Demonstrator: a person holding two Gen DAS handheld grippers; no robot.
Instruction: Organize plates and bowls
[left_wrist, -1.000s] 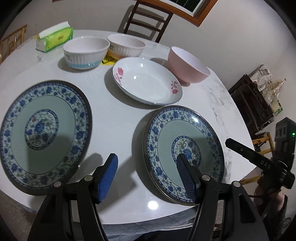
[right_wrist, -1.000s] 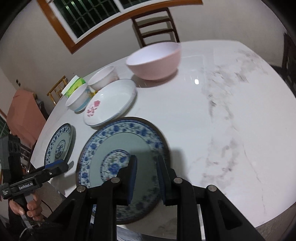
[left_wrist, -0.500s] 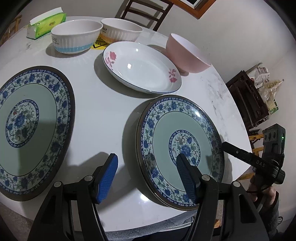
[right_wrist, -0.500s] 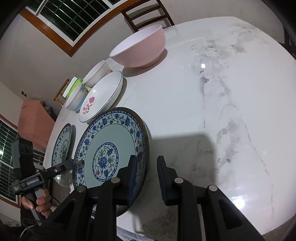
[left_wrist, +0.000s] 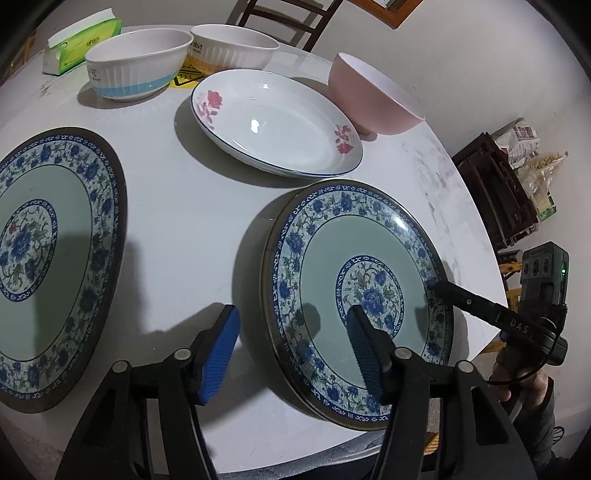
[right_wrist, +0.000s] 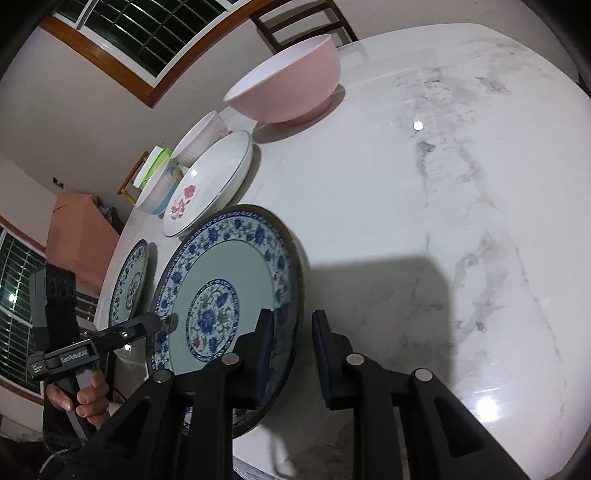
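The right hand-held gripper (right_wrist: 293, 354) has its fingers set on either side of the near rim of a blue-patterned plate (right_wrist: 229, 288), left finger over the plate's face, right finger outside the edge; the jaws stand narrowly apart and I cannot tell whether the pads are pressing the rim. That rim lies directly between its fingers, and the plate seems tipped up slightly on this side, so the right hand-held gripper is plainly the nearer one to it. The left hand-held gripper (left_wrist: 291, 347) hangs wide open and empty above the table (left_wrist: 184, 206), the same plate just ahead and to its right, under its right finger. Ahead-left of it lies a second blue-patterned plate (left_wrist: 48, 251), the likely stacking target. Count: two blue-patterned plates, one white floral plate (left_wrist: 275, 122), and three bowls, namely a pink bowl (left_wrist: 373, 99), a blue-banded bowl (left_wrist: 138, 62) and a ribbed white bowl (left_wrist: 232, 46).
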